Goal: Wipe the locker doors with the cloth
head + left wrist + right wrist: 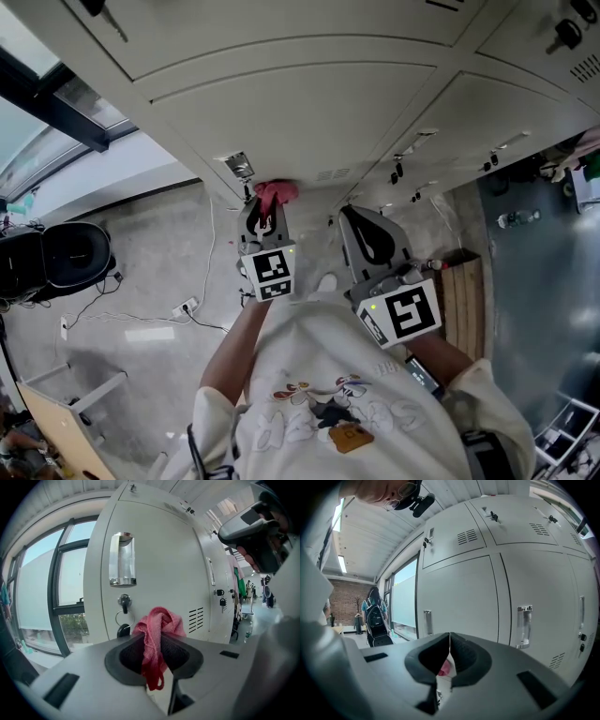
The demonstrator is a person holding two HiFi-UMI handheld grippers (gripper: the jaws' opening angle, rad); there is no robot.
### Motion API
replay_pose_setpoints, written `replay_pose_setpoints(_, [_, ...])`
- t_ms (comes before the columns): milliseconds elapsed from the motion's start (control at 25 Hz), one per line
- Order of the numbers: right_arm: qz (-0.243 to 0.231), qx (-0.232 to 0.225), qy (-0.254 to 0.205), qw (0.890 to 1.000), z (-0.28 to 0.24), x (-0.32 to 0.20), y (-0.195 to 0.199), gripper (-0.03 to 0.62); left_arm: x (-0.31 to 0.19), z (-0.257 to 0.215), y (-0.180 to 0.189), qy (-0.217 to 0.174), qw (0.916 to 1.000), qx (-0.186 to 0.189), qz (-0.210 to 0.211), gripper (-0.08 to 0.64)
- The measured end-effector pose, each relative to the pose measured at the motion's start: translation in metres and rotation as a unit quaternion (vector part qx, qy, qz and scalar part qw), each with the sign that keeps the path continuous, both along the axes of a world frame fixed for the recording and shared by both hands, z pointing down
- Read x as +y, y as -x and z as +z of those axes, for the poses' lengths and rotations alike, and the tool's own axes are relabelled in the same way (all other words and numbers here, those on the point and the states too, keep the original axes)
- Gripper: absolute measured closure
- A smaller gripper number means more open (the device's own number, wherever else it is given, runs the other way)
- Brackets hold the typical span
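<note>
Lengthwise in left gripper, pink cloth, bunched end toward locker door.

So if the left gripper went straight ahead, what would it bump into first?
Probably the grey locker door, just right of its keyed lock. The pink cloth pinched in the left gripper sticks out ahead, so it would touch first; how near it is looks unclear.
</note>
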State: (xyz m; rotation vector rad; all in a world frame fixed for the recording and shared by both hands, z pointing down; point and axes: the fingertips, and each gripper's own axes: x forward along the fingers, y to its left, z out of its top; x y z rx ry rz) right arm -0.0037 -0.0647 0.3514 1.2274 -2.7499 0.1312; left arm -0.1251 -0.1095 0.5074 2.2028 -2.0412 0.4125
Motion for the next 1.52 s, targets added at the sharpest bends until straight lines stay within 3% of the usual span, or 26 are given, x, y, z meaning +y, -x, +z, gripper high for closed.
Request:
replay_pose_setpoints(480, [-0.009,0.006,0.005,1.000,0.003,0.010,0.026,0.583,0.012,0.004,0.043,0.004,0.9996,0.001,-0.029,0.464])
replay_pose_setpoints(760, [-0.010,0.010,0.008,1.000,0.007,0.015,0.032,0.583,0.016,0.004,0.049,0.009,0.9996,0.019,-0.018,0.463])
replay_pose_setpoints(1080, [-0.017,0.009,0.004,1.000,0.004,0.015,0.033,0.583,0.056,0.007,0.074,0.024,0.9994,0.006,-0.023,0.465])
replay_pose_setpoints(1360, [-0.030,-0.009,-0.001,1.000,-0.003,0.012,0.041,0.583,0.089,-0.047,0.087,0.002,0.9985,0.005,-0.055,0.465])
replay_pose_setpoints(1520, [-0.034,-0.016,-0.009,0.999,-0.009,0.011,0.042,0.583,0.103,-0.085,0.077,-0.013,0.9983,0.016,-0.054,0.465])
